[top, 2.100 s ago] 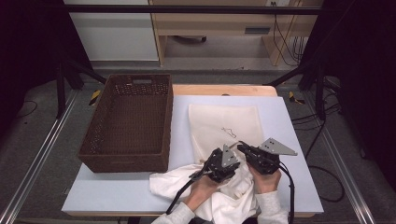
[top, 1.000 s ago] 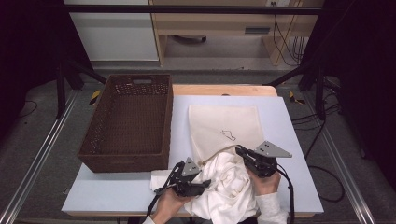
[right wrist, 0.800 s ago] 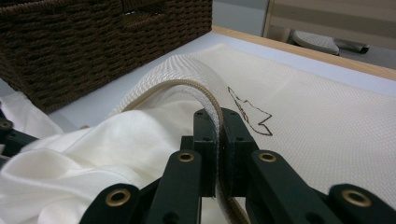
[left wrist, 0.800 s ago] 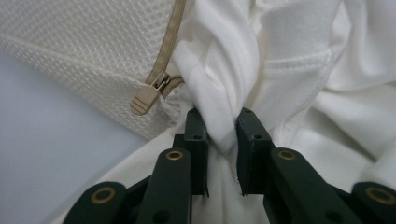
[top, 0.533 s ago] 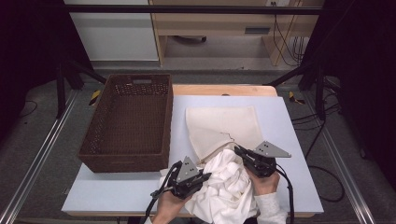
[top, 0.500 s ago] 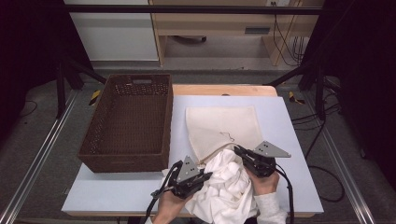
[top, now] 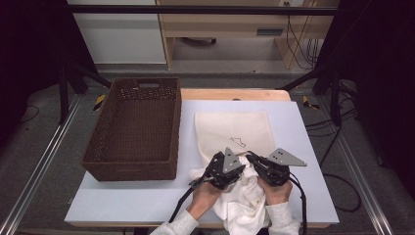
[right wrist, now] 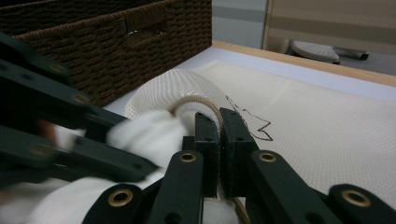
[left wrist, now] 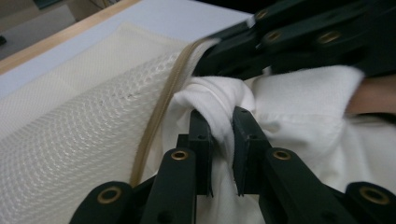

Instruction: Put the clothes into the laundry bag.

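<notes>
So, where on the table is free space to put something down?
The front left of the table, between the basket and the near edge, is bare. So is the right strip beside the mesh bag, and a narrow lane between basket and bag. The front centre is crowded: both claws, left and right, work the white cloth there.

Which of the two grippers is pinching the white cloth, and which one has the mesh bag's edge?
The left gripper pinches a fold of the white cloth. The right gripper is shut on the mesh bag at its corded opening edge.
</notes>
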Action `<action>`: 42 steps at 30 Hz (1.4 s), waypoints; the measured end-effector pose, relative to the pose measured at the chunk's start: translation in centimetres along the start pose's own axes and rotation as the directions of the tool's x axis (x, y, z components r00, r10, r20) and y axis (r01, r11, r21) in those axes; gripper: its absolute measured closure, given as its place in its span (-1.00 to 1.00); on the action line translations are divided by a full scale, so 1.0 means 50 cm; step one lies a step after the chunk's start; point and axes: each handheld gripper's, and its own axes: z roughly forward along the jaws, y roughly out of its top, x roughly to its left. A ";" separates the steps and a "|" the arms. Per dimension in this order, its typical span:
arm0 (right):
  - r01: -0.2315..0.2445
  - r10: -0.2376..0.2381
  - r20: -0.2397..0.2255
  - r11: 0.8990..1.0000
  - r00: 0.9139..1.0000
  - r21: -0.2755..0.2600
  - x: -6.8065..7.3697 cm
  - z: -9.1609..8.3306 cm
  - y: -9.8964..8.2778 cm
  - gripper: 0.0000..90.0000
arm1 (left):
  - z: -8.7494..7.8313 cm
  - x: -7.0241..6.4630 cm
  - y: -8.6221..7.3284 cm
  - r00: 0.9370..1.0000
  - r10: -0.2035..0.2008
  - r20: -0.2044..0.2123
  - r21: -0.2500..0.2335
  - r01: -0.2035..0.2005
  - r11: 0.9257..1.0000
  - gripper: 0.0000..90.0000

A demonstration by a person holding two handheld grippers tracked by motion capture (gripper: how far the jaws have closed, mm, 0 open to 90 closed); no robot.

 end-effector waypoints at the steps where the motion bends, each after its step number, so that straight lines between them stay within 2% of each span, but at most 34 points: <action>1: 0.005 -0.005 0.001 1.000 1.000 -0.007 0.001 -0.004 0.003 0.93 | 0.029 0.005 -0.011 0.999 0.027 -0.023 0.032 -0.027 0.999 0.74; 2: 0.006 -0.006 -0.005 1.000 1.000 -0.012 0.003 -0.005 0.005 0.93 | 0.040 0.008 -0.017 0.999 0.029 -0.033 0.031 -0.028 0.999 0.74; 4: 0.023 -0.023 -0.001 1.000 1.000 -0.014 0.008 -0.007 0.009 0.93 | 0.052 0.017 -0.024 1.000 -0.008 -0.025 0.026 0.008 1.000 0.73; 7: 0.021 -0.021 -0.002 1.000 1.000 -0.010 0.012 -0.004 0.008 0.93 | 0.046 0.015 -0.028 0.999 0.004 -0.047 0.010 -0.004 1.000 0.67; 8: 0.019 -0.019 -0.005 1.000 1.000 -0.007 0.010 -0.004 0.007 0.93 | 0.041 0.013 -0.031 0.998 0.007 -0.060 -0.002 -0.007 1.000 0.61; 9: 0.017 -0.017 -0.004 1.000 1.000 -0.006 0.010 -0.004 0.007 0.93 | 0.035 0.012 -0.033 0.997 0.006 -0.079 -0.013 -0.007 1.000 0.47; 10: 0.017 -0.017 -0.004 1.000 1.000 -0.006 0.010 -0.004 0.007 0.93 | 0.035 0.012 -0.033 0.997 0.006 -0.079 -0.013 -0.007 1.000 0.26; 11: 0.019 -0.019 -0.004 1.000 1.000 0.000 0.007 -0.003 0.006 0.93 | 0.015 0.018 -0.033 0.997 -0.026 -0.072 -0.022 0.024 0.999 0.09; 12: 0.019 -0.019 -0.004 1.000 1.000 0.000 0.007 -0.003 0.006 0.93 | 0.015 0.018 -0.033 0.997 -0.026 -0.072 -0.022 0.024 0.999 -0.02; 13: 0.020 -0.020 0.005 1.000 1.000 0.006 0.006 -0.003 0.004 0.93 | -0.015 0.029 -0.035 0.997 -0.057 -0.046 -0.037 0.055 0.998 -0.16; 14: 0.019 -0.019 0.005 1.000 1.000 0.008 0.004 -0.003 0.003 0.93 | -0.015 0.029 -0.035 0.997 -0.057 -0.046 -0.037 0.055 0.998 -0.27; 15: 0.013 -0.013 0.006 1.000 1.000 0.008 0.003 -0.004 0.003 0.93 | -0.052 0.041 -0.042 0.996 -0.084 -0.017 -0.045 0.083 0.995 -0.35; 17: 0.012 -0.012 0.008 1.000 1.000 0.009 0.002 -0.003 0.002 0.93 | -0.089 0.051 -0.056 0.995 -0.098 -0.013 -0.051 0.097 0.994 -0.46; 20: 0.011 -0.012 0.011 1.000 1.000 0.018 0.002 -0.001 0.000 0.92 | -0.126 0.062 -0.095 0.994 -0.101 -0.026 -0.012 0.101 0.995 -0.54; 22: 0.014 -0.014 0.014 1.000 1.000 0.022 0.003 0.000 -0.001 0.92 | -0.130 0.067 -0.127 0.993 -0.117 -0.022 0.035 0.118 0.992 -0.54; 24: 0.018 -0.019 0.012 1.000 1.000 0.023 0.002 0.003 -0.002 0.92 | -0.124 0.073 -0.158 0.988 -0.155 0.011 0.050 0.154 0.987 -0.45; 26: 0.015 -0.015 0.012 0.999 1.000 0.030 0.004 0.004 -0.004 0.92 | -0.110 0.079 -0.182 0.976 -0.211 0.047 0.050 0.209 0.977 -0.22; 27: 0.015 -0.015 0.012 0.999 1.000 0.030 0.004 0.004 -0.004 0.92 | -0.110 0.079 -0.182 0.976 -0.211 0.047 0.050 0.209 0.977 -0.13; 28: 0.016 -0.016 0.012 0.999 1.000 0.030 0.004 0.004 -0.004 0.92 | -0.099 0.082 -0.188 0.973 -0.225 0.052 0.085 0.220 0.972 -0.13; 29: 0.016 -0.017 0.010 0.999 1.000 0.032 0.004 0.004 -0.004 0.92 | -0.095 0.081 -0.192 0.972 -0.232 0.042 0.093 0.227 0.969 0.01; 30: 0.017 -0.017 0.010 0.999 1.000 0.032 0.004 0.003 -0.004 0.92 | -0.093 0.076 -0.196 0.973 -0.227 0.033 0.087 0.224 0.971 0.04; 31: 0.020 -0.020 0.008 0.999 1.000 0.033 0.004 0.004 -0.005 0.92 | -0.093 0.072 -0.197 0.977 -0.211 0.022 0.085 0.208 0.974 0.10; 32: 0.020 -0.020 0.008 0.999 1.000 0.033 0.004 0.004 -0.005 0.92 | -0.093 0.072 -0.197 0.977 -0.211 0.022 0.085 0.208 0.974 0.24; 33: 0.014 -0.015 0.007 0.999 1.000 0.035 0.004 0.004 -0.005 0.92 | -0.094 0.067 -0.196 0.983 -0.183 0.009 0.093 0.181 0.979 0.24; 34: 0.016 -0.016 0.007 0.999 1.000 0.036 0.004 0.005 -0.005 0.92 | -0.094 0.064 -0.196 0.984 -0.179 0.006 0.108 0.177 0.978 0.47; 37: 0.018 -0.018 0.008 0.999 1.000 0.038 0.007 0.007 -0.006 0.92 | -0.096 0.065 -0.195 0.983 -0.181 0.013 0.107 0.179 0.978 0.75; 39: 0.017 -0.017 0.004 0.999 1.000 0.038 0.006 0.008 -0.007 0.92 | -0.110 0.060 -0.187 0.985 -0.173 0.008 0.075 0.172 0.982 0.80; 41: 0.011 -0.011 0.001 0.999 1.000 0.041 0.006 0.008 -0.007 0.92 | -0.131 0.056 -0.170 0.984 -0.175 0.026 0.016 0.175 0.984 0.81; 42: 0.011 -0.011 0.001 0.999 1.000 0.041 0.006 0.008 -0.007 0.92 | -0.131 0.056 -0.170 0.984 -0.175 0.026 0.016 0.175 0.984 0.81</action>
